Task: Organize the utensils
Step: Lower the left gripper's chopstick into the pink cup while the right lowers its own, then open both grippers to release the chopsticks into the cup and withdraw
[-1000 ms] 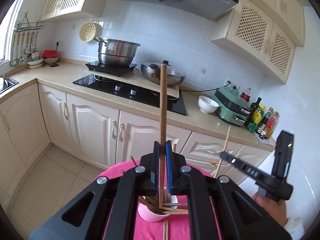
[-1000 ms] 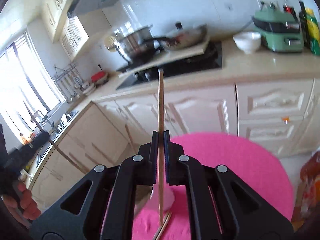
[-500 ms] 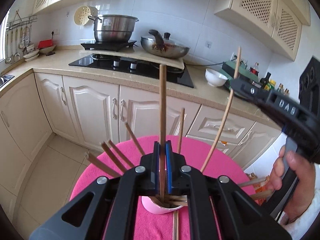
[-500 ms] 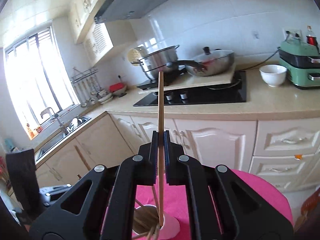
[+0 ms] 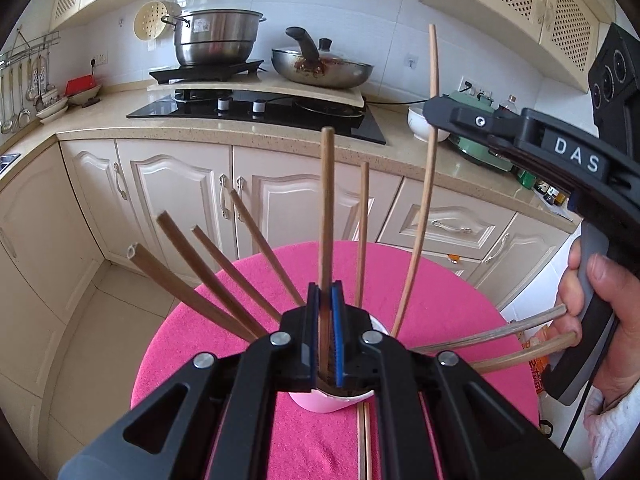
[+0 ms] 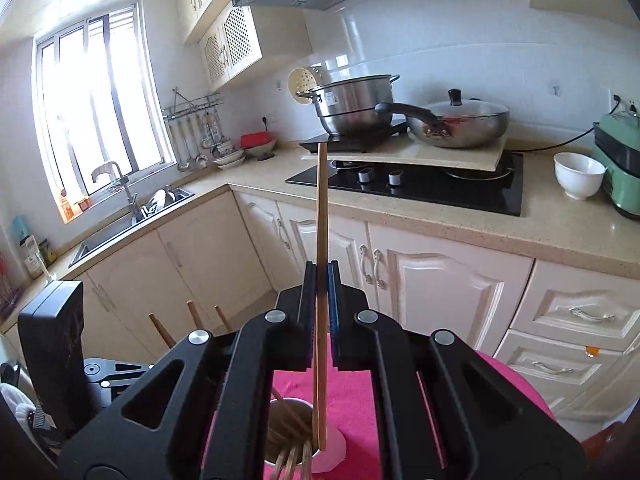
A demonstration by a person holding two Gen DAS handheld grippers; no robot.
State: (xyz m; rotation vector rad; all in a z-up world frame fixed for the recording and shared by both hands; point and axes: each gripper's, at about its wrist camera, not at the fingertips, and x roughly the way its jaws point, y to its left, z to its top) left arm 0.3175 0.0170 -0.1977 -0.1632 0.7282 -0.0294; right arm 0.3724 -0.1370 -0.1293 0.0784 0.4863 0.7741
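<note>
Setting: kitchen, cream cabinets (image 5: pixel 180 200), round stool under pink cloth (image 5: pixel 452 288).
Pink cup (image 6: pixel 328 446): on the cloth, chopsticks fanned inside.
Left gripper (image 5: pixel 326 320): closed on dark chopstick (image 5: pixel 326 200), upright between the pads, lower end apparently already in the cup.
Right gripper (image 6: pixel 322 300): pinching light chopstick (image 6: pixel 321 208), vertical, tip at cup rim.
Why vertical: likely for a straight drop.

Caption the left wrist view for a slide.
Left gripper lowers a dark chopstick into the pink cup while the right gripper brings a lighter chopstick.
</note>
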